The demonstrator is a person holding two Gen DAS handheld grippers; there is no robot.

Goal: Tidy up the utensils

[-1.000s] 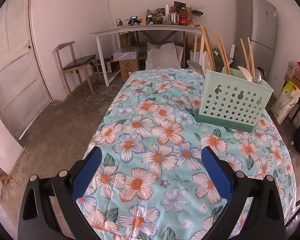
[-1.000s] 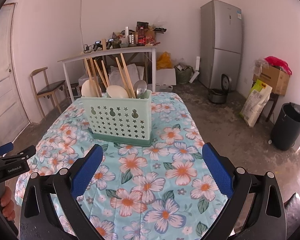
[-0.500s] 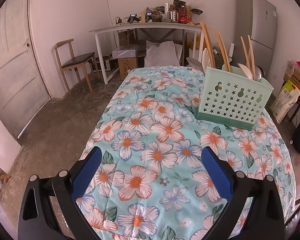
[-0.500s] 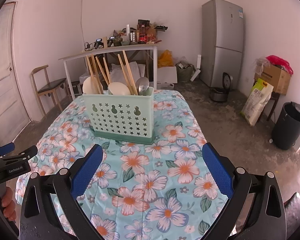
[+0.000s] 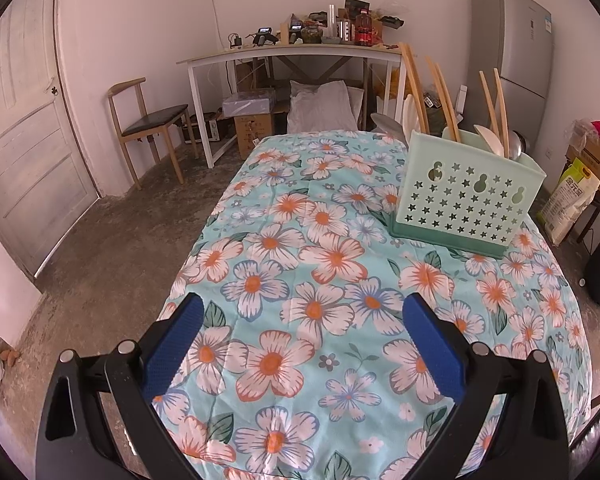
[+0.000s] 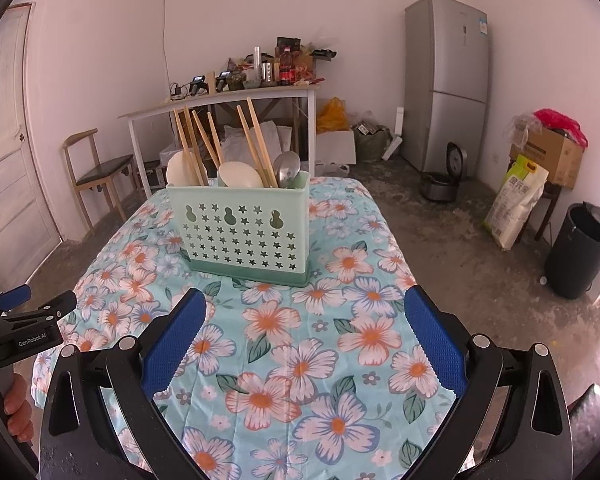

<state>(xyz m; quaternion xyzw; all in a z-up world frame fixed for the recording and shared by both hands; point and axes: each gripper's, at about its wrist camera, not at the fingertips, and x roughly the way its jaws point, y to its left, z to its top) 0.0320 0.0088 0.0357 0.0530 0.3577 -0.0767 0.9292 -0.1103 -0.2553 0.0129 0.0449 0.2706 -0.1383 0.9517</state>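
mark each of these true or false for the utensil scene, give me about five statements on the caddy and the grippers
1. The green utensil caddy stands upright on the floral tablecloth. True.
2. The right gripper grips a chopstick. False: it is open and empty.
3. Wooden chopsticks stand in the caddy. True.
4. The metal spoon lies on the cloth. False: it is in the caddy.
5. The left gripper is open. True.

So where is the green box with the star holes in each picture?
Left wrist view: the green box sits at the right, on the table's far part.
Right wrist view: the green box sits center-left, straight ahead.
Shared landmark: the grey fridge by the back wall.
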